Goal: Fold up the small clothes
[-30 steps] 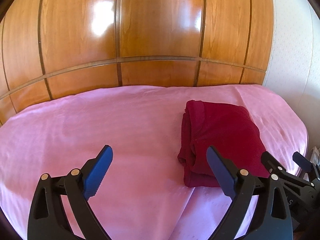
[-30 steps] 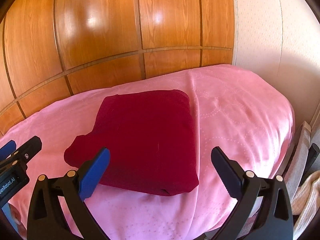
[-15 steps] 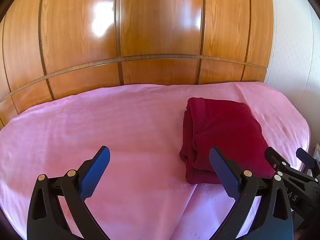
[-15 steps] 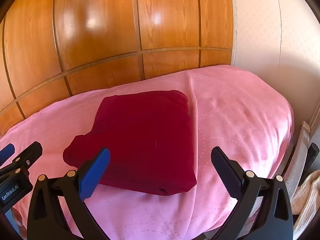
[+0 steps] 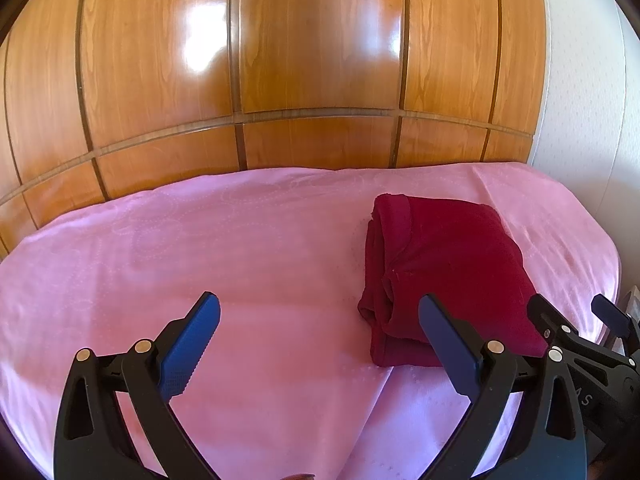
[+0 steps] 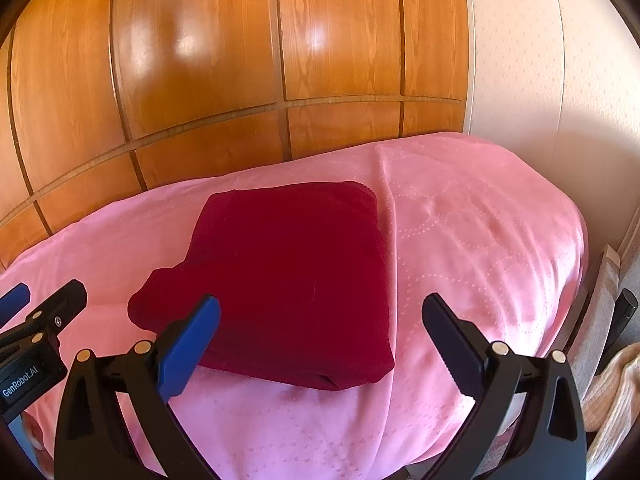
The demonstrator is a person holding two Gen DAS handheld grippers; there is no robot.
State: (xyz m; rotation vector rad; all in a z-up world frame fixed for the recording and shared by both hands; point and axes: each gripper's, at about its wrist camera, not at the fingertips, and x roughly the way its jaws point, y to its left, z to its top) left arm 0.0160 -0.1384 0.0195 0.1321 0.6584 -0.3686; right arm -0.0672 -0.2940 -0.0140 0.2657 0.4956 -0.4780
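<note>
Currently both grippers, left (image 5: 318, 338) and right (image 6: 320, 338), hold jaws apart, empty. Garment (image 6: 296, 276) on bed (image 6: 480, 240): soft, light; grip layered near edge.

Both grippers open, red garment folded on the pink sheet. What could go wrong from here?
1. The red garment lies near the rounded right end of the pink sheet; a nudge could slide it that way.
2. Its left side is loose: stacked layers show and a lobe sticks out. A lift by one layer may undo the fold.
3. The left gripper and the right gripper sit close together; they might clash if both reach in.
</note>
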